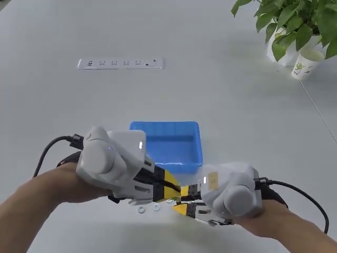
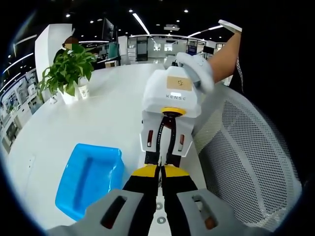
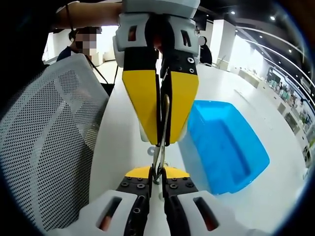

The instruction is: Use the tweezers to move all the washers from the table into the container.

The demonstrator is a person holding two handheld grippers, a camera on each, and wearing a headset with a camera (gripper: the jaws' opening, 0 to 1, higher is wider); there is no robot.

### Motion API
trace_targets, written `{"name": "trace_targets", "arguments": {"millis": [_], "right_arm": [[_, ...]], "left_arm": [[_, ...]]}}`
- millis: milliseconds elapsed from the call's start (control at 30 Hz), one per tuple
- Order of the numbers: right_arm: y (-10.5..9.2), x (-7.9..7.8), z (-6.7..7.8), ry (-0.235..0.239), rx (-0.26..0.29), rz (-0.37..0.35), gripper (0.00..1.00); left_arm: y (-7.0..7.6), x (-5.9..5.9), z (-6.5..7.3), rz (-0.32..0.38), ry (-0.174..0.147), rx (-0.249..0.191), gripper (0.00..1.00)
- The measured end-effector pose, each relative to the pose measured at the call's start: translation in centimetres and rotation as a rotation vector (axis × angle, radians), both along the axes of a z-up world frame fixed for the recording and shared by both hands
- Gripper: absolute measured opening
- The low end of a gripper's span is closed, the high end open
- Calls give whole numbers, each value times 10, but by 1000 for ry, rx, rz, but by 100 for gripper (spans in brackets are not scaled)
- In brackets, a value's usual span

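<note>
Over the table's near edge my two grippers meet tip to tip. The left gripper (image 1: pixel 176 191) comes in from the left and the right gripper (image 1: pixel 184 203) from the right. Thin metal tweezers (image 3: pixel 163 125) run between them. In the right gripper view the left gripper's yellow jaws are shut on the tweezers' upper part, while my right gripper (image 3: pixel 156 174) is shut on their lower end. My left gripper (image 2: pixel 158 172) has its jaws pressed together on the thin tweezers (image 2: pixel 158 158). Small washers (image 1: pixel 141 210) (image 2: pixel 158 206) (image 3: pixel 151 150) lie on the table below. The blue container (image 1: pixel 166 145) (image 2: pixel 88 179) (image 3: pixel 226 147) sits just beyond, nothing visible inside.
A white power strip (image 1: pixel 121 64) lies at the far middle of the table. A potted plant (image 1: pixel 295 26) and a paper cup (image 1: pixel 307 60) stand at the far right. A mesh chair back (image 2: pixel 246 162) (image 3: pixel 49 142) sits by the table's near edge.
</note>
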State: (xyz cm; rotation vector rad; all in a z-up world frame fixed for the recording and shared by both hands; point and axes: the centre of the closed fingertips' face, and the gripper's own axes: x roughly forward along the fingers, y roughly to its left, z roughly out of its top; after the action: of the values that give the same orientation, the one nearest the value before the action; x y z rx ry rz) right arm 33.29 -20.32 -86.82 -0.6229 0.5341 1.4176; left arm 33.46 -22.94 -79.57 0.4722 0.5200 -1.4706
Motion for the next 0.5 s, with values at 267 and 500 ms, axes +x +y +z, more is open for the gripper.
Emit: {"name": "trace_targets", "arguments": {"millis": [267,500], "right_arm": [[0,-1,0,-14,-7,8,9],[0,-1,0,-26,-8,11,10]], "left_arm": [[2,-1,0,-5,1,0,5],[3,-3,0,-14,-1,5,5]]}}
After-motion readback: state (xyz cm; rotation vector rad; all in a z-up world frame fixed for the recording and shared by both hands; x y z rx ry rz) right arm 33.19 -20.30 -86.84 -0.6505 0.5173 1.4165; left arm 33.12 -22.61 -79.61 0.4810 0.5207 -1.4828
